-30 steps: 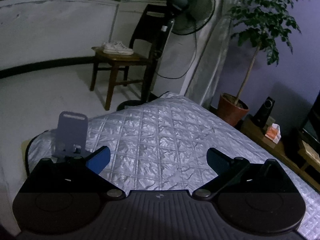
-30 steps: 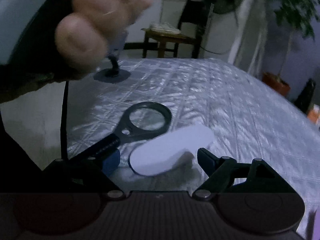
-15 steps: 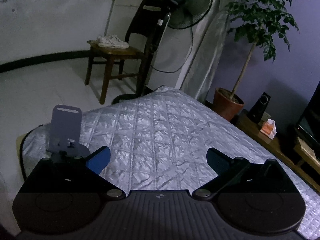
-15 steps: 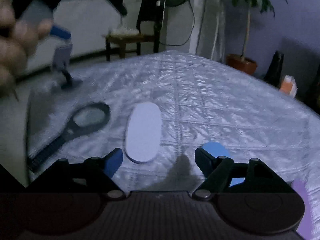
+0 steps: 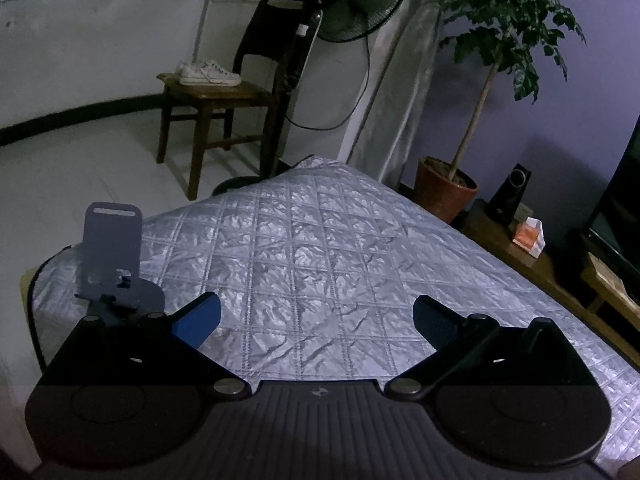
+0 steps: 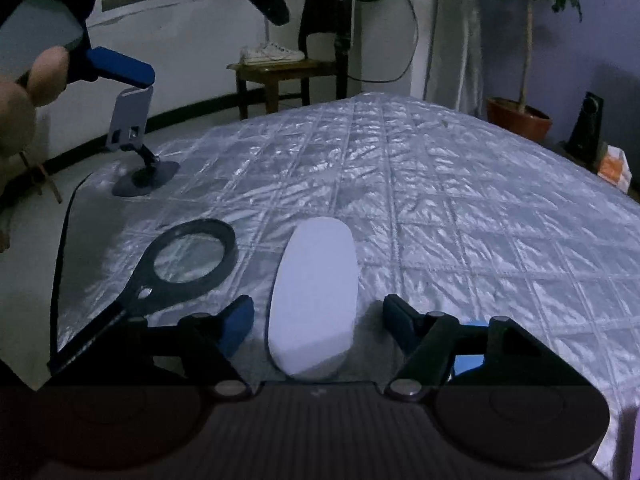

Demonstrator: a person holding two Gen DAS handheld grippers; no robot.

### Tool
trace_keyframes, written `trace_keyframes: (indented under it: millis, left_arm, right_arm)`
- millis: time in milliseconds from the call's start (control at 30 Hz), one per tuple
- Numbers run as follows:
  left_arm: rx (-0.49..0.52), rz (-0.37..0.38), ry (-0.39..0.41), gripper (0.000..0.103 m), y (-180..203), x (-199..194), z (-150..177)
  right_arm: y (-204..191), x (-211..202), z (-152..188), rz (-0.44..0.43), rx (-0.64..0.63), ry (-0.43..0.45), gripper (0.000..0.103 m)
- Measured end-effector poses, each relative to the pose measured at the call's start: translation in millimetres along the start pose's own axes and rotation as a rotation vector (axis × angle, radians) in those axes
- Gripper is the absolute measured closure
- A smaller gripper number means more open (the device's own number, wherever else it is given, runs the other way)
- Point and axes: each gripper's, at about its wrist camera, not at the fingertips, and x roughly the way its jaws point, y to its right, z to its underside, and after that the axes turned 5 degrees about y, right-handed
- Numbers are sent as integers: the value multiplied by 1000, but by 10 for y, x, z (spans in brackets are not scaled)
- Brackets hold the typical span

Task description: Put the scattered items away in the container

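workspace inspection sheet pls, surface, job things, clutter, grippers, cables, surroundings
surface: quilted silver cover, wrinkled.
job's things: white oval case flat between the right gripper's fingers; black magnifying glass beside it on its left; grey phone stand upright near the far left corner; blue item mostly hidden behind the right finger. Container: nothing seen.
clutter: nothing seen.
grippers: left gripper open, empty, over bare cover. Right gripper jaws have just been closing around the case; pads not yet touching.
cables: fan cord hanging behind.
surroundings: wooden chair with white sneakers, standing fan, potted plant.

quilted bed (image 6: 440, 200), magnifier (image 6: 180, 264), white case (image 6: 316, 292), stand (image 6: 136, 152)
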Motion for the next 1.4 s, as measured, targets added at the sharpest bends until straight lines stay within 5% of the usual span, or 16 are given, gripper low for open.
trace_keyframes:
  millis: [67, 133, 300, 533, 733, 1000, 1233, 1400]
  left_arm:
    - [-5, -2, -1, 0, -5, 4, -2]
    - [-6, -2, -4, 0, 1, 10, -1]
    - [-2, 13, -13, 0, 41, 6, 13]
    - [53, 49, -19, 0, 226, -25, 110]
    - [215, 139, -45, 0, 651, -90, 342]
    - [469, 282, -114, 0, 1269, -279, 900]
    - [482, 371, -257, 0, 1455, -246, 1160]
    - [556, 362, -254, 0, 1573, -293, 1294]
  right_arm:
    - [-18, 38, -20, 7, -21, -9, 39]
    - [-19, 17, -46, -2, -23, -7, 59]
    - [-20, -209, -1, 8, -64, 25, 59]
    - [514, -1292, 158, 160, 3, 128, 59]
    - [683, -1931, 724, 263, 37, 45, 59]
    - [708, -2087, 1099, 215, 103, -32, 59]
    - [680, -2042, 1123, 192, 67, -81, 58]
    - [651, -2048, 1162, 196, 39, -92, 45]
